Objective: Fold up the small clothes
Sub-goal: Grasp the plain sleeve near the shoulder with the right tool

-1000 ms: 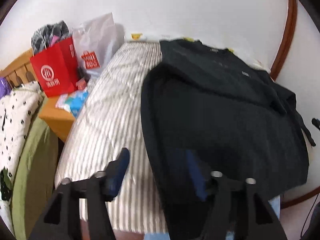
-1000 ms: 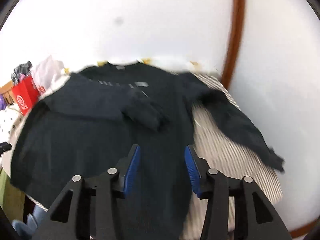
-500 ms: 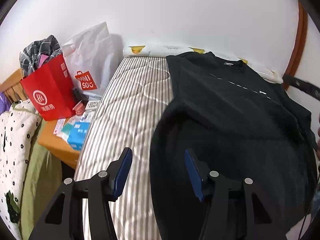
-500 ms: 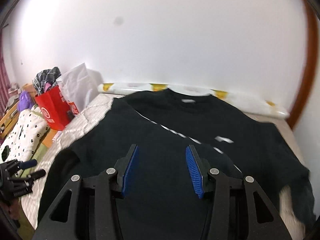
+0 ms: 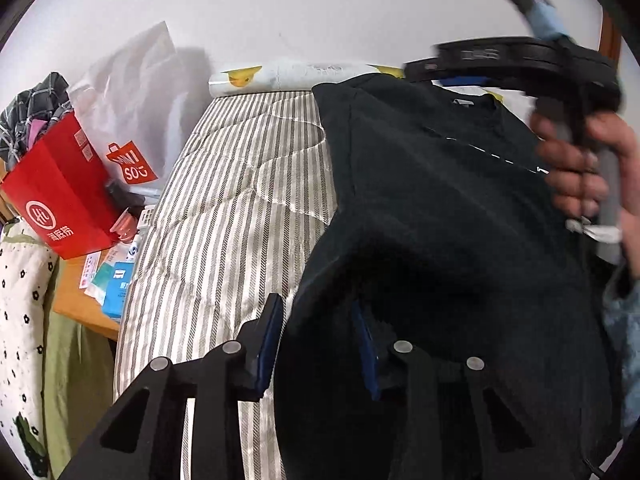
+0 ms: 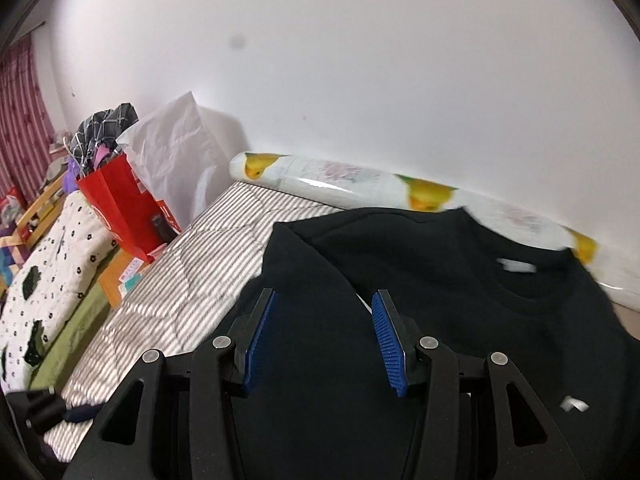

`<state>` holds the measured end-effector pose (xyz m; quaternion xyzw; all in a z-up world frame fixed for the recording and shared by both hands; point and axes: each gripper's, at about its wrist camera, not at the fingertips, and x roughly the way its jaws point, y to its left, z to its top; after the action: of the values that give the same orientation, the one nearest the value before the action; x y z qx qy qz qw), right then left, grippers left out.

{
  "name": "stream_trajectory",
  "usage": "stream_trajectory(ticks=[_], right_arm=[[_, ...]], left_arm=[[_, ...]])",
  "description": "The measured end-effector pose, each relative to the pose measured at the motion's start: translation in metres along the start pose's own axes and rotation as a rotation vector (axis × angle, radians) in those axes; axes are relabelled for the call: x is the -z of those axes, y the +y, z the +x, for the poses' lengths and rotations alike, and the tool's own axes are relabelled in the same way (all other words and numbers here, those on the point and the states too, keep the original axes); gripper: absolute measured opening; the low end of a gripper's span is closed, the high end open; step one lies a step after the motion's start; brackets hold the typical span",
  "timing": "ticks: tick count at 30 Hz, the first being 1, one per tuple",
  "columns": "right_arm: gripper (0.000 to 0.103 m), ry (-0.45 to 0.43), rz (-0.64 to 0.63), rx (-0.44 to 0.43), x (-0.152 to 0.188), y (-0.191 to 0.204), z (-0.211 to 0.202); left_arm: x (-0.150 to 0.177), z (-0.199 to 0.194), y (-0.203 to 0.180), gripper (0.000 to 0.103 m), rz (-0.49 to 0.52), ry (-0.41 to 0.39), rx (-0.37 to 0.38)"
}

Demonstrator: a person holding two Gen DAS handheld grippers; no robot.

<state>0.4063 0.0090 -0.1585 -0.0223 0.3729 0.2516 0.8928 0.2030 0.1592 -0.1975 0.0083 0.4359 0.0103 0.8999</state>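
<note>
striped bed (image 5: 240, 208) | red bag (image 5: 60, 188): checked cloth | left gripper (image 5: 320, 344) closing round sweater (image 5: 440, 220) | right gripper (image 6: 324, 336) agape

One black sweatshirt (image 5: 432, 208), spread ahead of both tools. Two grippers: left gripper (image 5: 320, 344), jaws closing, sweatshirt edge between them; right gripper (image 6: 324, 340), jaws apart above the cloth. One hand (image 5: 588, 168) on the right tool's handle. One striped mattress (image 5: 240, 200) under it all. One red paper bag (image 5: 60, 188) and one white plastic bag (image 5: 136, 92), off to the left. One printed roll (image 6: 360, 184) beyond, along the wall. One dotted quilt (image 6: 52, 248), far left.
</note>
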Motion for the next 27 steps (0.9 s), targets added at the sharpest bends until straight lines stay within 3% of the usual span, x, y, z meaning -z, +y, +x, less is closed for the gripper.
stream_trajectory(ticks=[9,12,14,19,27], right_arm=[[0.049,0.076,0.071,-0.109,-0.023,-0.001,0.074],[0.047,0.114,0.064,-0.098,-0.025,0.002,0.091],[0.008,0.108,0.026,-0.095,-0.027,0.008,0.094],[0.007,0.035,0.003,-0.094,-0.042,0.019,0.091],[0.007,0.072,-0.024,-0.051,-0.047,0.047,0.140]], left_arm=[[-0.006,0.008,0.005,0.026,0.000,-0.028,0.082],[-0.008,0.012,0.009,0.016,-0.021,-0.039,0.097],[-0.009,0.013,0.013,0.010,-0.044,-0.049,0.118],[-0.008,0.012,0.037,0.007,-0.109,-0.086,0.103],[-0.004,0.040,0.066,0.007,-0.224,0.019,0.154]])
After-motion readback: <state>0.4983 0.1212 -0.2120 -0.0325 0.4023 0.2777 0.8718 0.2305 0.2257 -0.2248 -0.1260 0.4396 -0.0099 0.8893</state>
